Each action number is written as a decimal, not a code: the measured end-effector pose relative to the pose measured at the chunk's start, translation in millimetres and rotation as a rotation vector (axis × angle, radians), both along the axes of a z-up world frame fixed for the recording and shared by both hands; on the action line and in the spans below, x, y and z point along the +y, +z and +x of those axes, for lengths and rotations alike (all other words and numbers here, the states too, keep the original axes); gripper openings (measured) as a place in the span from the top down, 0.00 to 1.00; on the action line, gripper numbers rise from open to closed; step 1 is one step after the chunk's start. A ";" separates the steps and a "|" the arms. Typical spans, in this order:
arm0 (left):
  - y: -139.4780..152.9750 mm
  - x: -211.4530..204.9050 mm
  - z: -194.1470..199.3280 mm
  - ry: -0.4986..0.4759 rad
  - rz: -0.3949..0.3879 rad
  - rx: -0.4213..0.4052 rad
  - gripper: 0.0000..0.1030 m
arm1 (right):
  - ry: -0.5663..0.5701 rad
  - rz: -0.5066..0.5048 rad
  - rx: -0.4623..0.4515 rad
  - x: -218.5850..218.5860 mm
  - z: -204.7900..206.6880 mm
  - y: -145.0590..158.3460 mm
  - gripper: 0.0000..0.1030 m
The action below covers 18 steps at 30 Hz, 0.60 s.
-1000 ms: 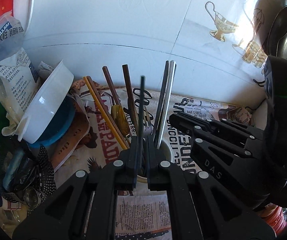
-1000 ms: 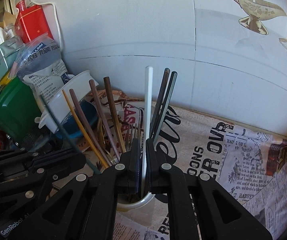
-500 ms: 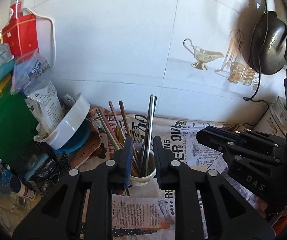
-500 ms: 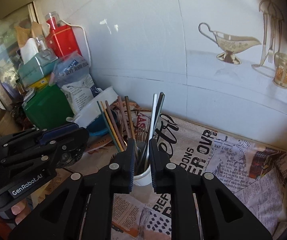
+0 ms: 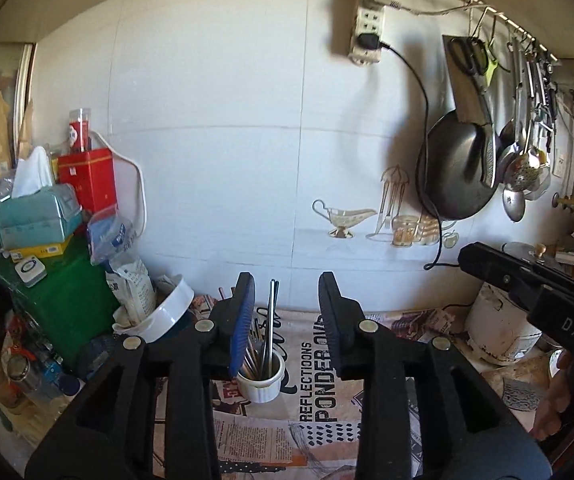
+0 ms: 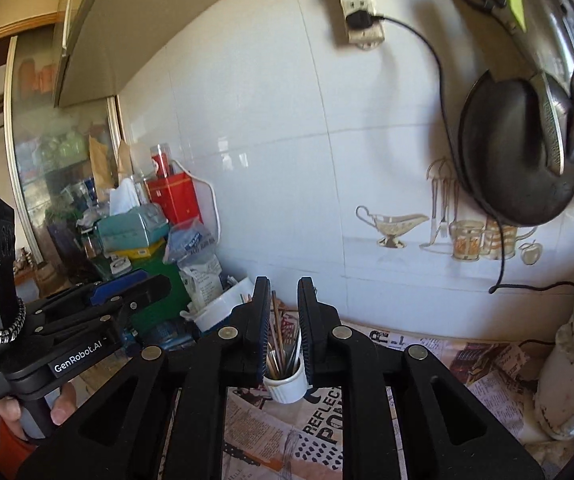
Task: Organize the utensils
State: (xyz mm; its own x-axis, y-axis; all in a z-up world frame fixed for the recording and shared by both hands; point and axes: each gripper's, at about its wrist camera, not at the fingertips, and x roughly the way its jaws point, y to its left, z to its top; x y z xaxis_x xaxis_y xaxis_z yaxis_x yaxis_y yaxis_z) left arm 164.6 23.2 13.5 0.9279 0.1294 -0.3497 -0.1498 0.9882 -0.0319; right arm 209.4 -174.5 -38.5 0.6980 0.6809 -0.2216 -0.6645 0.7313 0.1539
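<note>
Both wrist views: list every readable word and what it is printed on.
"GenRobot.AI": side of the left gripper.
"DAS": body of the right gripper.
"REFLECTIOONS" and "PONDER": newspaper under the white cup.
Fine newsprint and the blue-and-white bag: too small to read.

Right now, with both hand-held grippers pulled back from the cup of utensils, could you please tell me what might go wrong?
1. The small white cup is packed with tall chopsticks that lean out; a nudge might tip it.
2. The tilted white bowl beside it looks unstable and could slide.
3. The left hand-held gripper and right hand-held gripper, both open, point at the same cup and could collide.
</note>
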 end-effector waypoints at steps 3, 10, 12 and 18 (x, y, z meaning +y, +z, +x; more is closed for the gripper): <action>12.3 -11.6 -33.6 -0.013 0.036 -0.057 0.63 | -0.061 0.018 -0.053 -12.2 -36.0 7.0 0.88; 27.6 -29.8 -110.0 -0.022 0.064 -0.144 0.29 | -0.155 0.030 -0.120 -28.4 -104.4 11.2 0.64; 28.5 -32.5 -127.9 -0.021 0.072 -0.158 0.16 | -0.190 0.027 -0.129 -30.3 -118.3 9.5 0.54; 27.0 -32.2 -163.6 -0.006 0.050 -0.177 0.01 | -0.281 0.049 -0.156 -44.0 -153.2 8.3 0.11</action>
State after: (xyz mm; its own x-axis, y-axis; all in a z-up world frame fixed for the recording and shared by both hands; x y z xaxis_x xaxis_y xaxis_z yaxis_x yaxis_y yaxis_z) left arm 1.0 -9.0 40.5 0.9753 0.1363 -0.1738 -0.1398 0.9901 -0.0082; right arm 56.2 -218.6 -30.2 0.8830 0.4643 -0.0689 -0.4563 0.8835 0.1056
